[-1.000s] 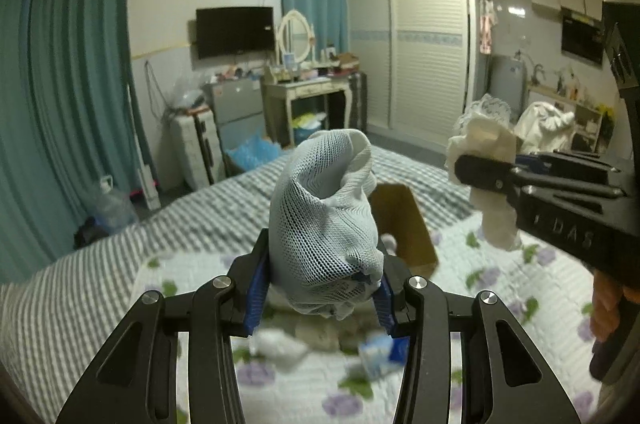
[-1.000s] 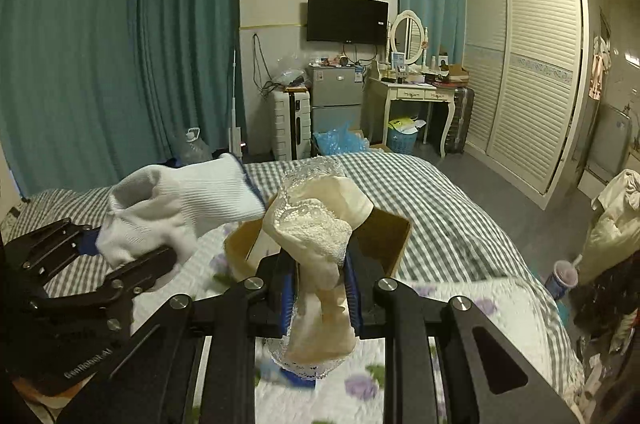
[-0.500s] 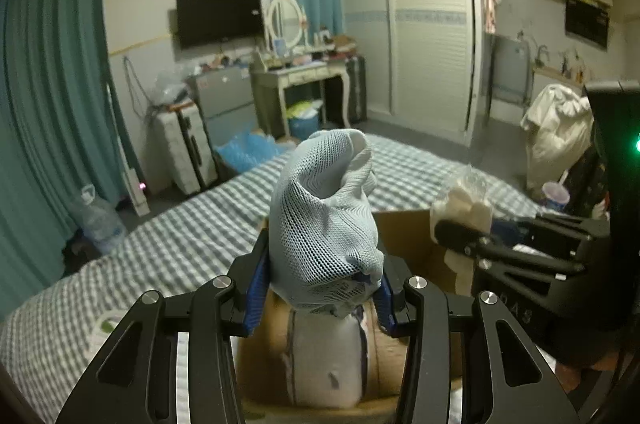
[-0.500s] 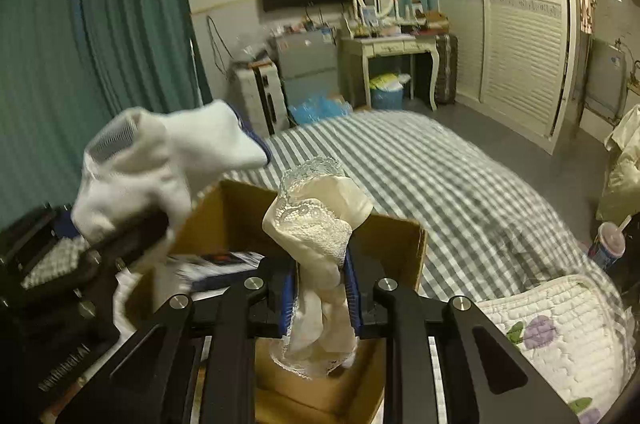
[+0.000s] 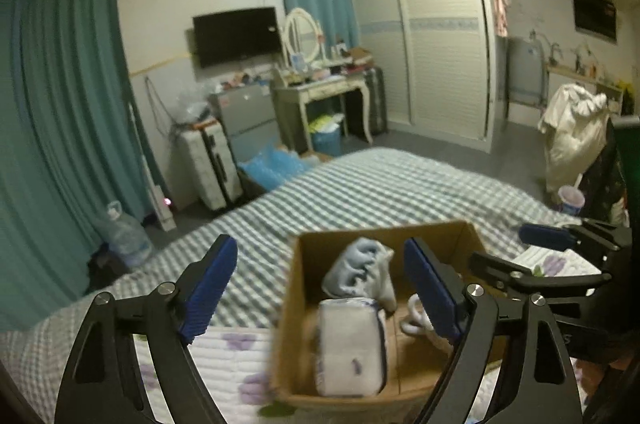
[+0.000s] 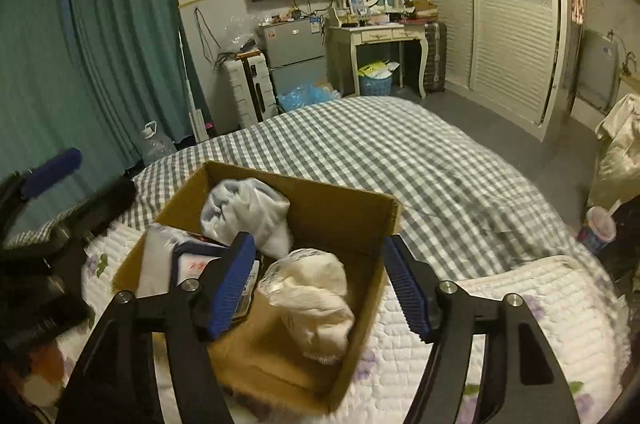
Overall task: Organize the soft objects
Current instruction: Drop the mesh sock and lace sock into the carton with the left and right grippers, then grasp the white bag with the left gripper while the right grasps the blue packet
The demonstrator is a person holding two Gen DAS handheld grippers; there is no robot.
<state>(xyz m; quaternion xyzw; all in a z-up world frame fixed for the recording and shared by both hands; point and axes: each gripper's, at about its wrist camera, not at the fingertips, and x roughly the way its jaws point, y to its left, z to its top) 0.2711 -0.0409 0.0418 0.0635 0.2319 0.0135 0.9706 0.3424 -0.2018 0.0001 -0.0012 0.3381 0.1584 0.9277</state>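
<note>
I'm looking at both grippers hanging over the cardboard box (image 6: 280,304), which is sitting on the quilted floral pad (image 6: 520,304) over the checked bed cover (image 6: 400,152). The left gripper (image 5: 316,288) is spread wide with nothing between its blue pads (image 5: 208,288); the right gripper (image 6: 320,284) is also gaping wide, holding nothing.

The pale mesh sock (image 6: 248,212) is lying crumpled in the far part of the box, whitish-grey with a netted weave (bunched up, so I can't call a toe or cuff direction). Its bulk is running roughly from the box's far wall toward the centre.

The cream lace-trimmed sock (image 6: 316,300) is lying nearer my right gripper, ivory fabric with a frilly lace edge, its long axis running along the box floor from mid-box toward the near wall, just beside the mesh one.

A white tissue pack (image 5: 352,344) with blue print is occupying the box's left side.
</note>
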